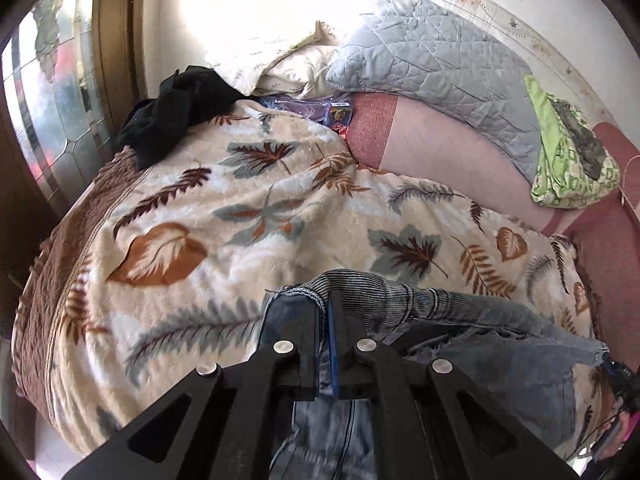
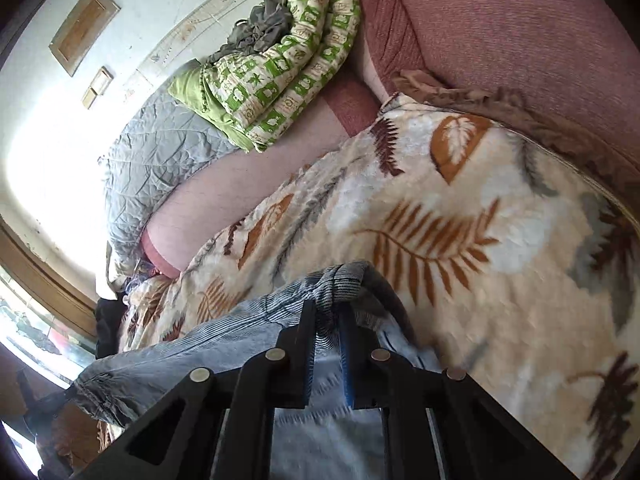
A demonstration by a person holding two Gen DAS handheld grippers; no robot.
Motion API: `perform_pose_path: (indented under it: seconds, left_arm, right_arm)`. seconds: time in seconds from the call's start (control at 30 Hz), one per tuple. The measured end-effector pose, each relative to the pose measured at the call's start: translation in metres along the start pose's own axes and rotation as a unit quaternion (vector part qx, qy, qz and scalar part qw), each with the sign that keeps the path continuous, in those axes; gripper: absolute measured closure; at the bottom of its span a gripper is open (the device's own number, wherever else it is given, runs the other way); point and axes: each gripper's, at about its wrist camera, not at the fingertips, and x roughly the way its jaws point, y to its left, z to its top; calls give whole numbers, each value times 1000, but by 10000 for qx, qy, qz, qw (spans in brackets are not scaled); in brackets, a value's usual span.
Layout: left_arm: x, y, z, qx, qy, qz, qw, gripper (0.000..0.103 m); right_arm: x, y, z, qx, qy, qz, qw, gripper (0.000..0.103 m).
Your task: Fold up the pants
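In the left wrist view, the left gripper (image 1: 326, 312) sits at the lower centre of the frame with its fingers pressed together on a bunched edge of the pants (image 1: 460, 320), pale blue ribbed denim that drapes from the clamp toward the lower right and hangs below the jaws. Behind it a leaf-patterned blanket (image 1: 240, 208) covers the bed across the middle of the frame. A black garment (image 1: 176, 108) lies at the upper left of the blanket, a grey quilted pillow (image 1: 440, 64) at the upper right, and a green patterned bundle (image 1: 568, 160) at the right edge. In the right wrist view, the right gripper (image 2: 328, 316) at the lower centre is clamped on a fold of the same pants (image 2: 240, 328), which spread toward the lower left. The blanket (image 2: 460, 208) fills the right half, the green bundle (image 2: 288, 72) lies at top centre, and the grey pillow (image 2: 160, 148) at the left.
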Motion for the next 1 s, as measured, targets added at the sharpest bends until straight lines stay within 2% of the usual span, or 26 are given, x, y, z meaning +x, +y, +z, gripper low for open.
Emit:
perform_pose_path:
  seconds: [0.13, 0.27, 0.37, 0.43, 0.5, 0.53, 0.57, 0.63, 0.8, 0.83, 0.87, 0.93, 1.0]
  left_arm:
    - [-19, 23, -49, -122, 94, -49, 9999, 99]
    - [-19, 37, -101, -112, 360, 34, 9993, 99]
    - [-7, 47, -133, -226, 677, 72, 9974, 99]
    - [2, 55, -147, -384, 860, 81, 9955, 99]
    - [6, 61, -152, -548, 921, 44, 9942, 99]
    - [6, 61, -152, -577, 907, 34, 9942, 99]
    - [5, 61, -151, -567, 878, 41, 9945, 99]
    - [1, 58, -147, -493, 801, 74, 9955, 99]
    - [-7, 53, -131, -440, 637, 80, 9970, 99]
    - [-8, 53, -129, -402, 566, 75, 9976, 99]
    - [-8, 52, -127, -392, 547, 83, 9977, 99]
    - [-9, 51, -125, -383, 536, 75, 9978, 99]
    - [-9, 53, -125, -411, 545, 50, 9977, 99]
  right_arm:
    - [-33, -15, -30, -47, 76, -224, 9997, 92]
    - [-62, -37, -58, 66, 232, -236, 9994, 92]
    - [-63, -48, -73, 87, 567, -409, 9975, 91]
    - [-58, -57, -76, 333, 697, -247, 9967, 89]
    - [-49, -63, -76, 564, 684, -150, 9960, 69]
    - [-44, -62, -75, 592, 618, -159, 9962, 42]
    - [-40, -62, -74, 602, 541, -184, 9965, 27]
    - [-29, -55, -71, 540, 405, -166, 9976, 27]
    - [11, -36, -60, 119, 670, -277, 9973, 31]
    - [19, -34, -59, 37, 747, -323, 9967, 40]
    - [25, -31, -60, -53, 844, -344, 9958, 63]
    - [36, -25, -62, -358, 1040, -693, 9915, 87]
    - [34, -25, -65, -435, 1058, -887, 9895, 90]
